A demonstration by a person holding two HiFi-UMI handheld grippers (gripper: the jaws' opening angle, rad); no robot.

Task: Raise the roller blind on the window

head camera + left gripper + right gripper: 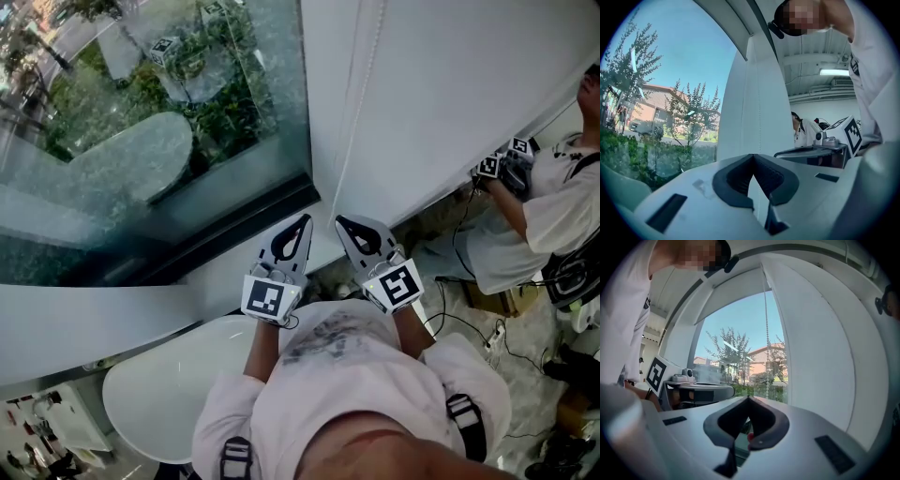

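Note:
A thin white bead chain (359,117) hangs down the white wall beside the window (141,122). It runs straight to the tips of my right gripper (341,223), whose jaws are shut on it. In the right gripper view a strand of the bead chain (766,343) hangs just beyond the closed right gripper (749,399), and the white roller blind (736,291) covers the top of the glass. My left gripper (304,221) is beside it to the left, level with it, jaws shut. In the left gripper view the left gripper (752,155) faces the white wall strip (754,93); I cannot see chain between its pads.
A dark window sill (234,230) runs under the glass. A white rounded seat (159,384) sits low on the left. A second person (553,211) with marker-cube grippers stands at the right, with cables on the floor (469,319) near them.

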